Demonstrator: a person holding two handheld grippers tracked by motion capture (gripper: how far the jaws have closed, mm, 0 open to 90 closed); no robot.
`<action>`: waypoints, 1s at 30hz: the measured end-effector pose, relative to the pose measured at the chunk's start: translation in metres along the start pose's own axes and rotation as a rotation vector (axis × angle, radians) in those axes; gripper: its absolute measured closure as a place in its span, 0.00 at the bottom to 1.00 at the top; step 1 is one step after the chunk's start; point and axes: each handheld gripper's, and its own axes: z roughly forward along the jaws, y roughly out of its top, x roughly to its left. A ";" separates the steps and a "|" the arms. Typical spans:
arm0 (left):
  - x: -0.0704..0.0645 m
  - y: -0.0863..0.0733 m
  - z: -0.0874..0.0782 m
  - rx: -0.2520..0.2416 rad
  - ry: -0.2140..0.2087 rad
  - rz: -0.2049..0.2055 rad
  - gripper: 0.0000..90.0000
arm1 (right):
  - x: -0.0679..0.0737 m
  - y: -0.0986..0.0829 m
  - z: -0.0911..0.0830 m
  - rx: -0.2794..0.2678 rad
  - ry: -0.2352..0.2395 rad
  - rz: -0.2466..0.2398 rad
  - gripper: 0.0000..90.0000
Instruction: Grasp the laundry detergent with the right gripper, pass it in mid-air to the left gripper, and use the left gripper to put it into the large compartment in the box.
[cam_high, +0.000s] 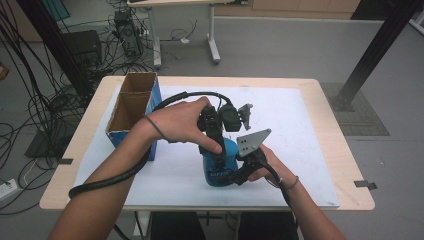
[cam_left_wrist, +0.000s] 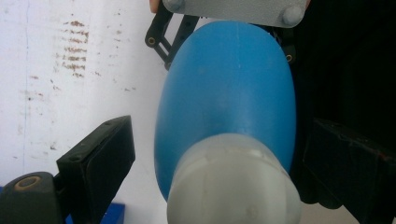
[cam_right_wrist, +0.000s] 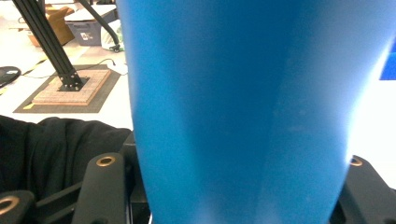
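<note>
The blue bottle (cam_high: 220, 167) stands upright on the white mat (cam_high: 300, 150), near the front edge of the table, and its pale cap (cam_left_wrist: 233, 179) is on it. So the opening of the cap seems only prepared, not done. The right gripper (cam_high: 248, 167) clamps the body of the bottle from the side. The left gripper (cam_high: 216, 150) comes from above with jaws wide, one on each side of the cap, not touching it.

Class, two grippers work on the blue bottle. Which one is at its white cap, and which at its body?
The left gripper is at the white cap, coming from above. The right gripper is at the blue bottle's body, from the side.
</note>
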 end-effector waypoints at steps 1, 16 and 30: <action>0.000 0.000 0.000 0.002 -0.001 0.001 0.10 | 0.000 0.000 0.000 0.001 0.000 0.000 0.45; -0.001 0.002 0.000 0.005 -0.001 0.007 0.10 | 0.000 0.000 -0.001 -0.002 -0.002 -0.003 0.45; -0.001 0.003 0.001 0.005 -0.002 0.001 0.11 | 0.000 0.002 -0.002 -0.004 -0.004 -0.004 0.45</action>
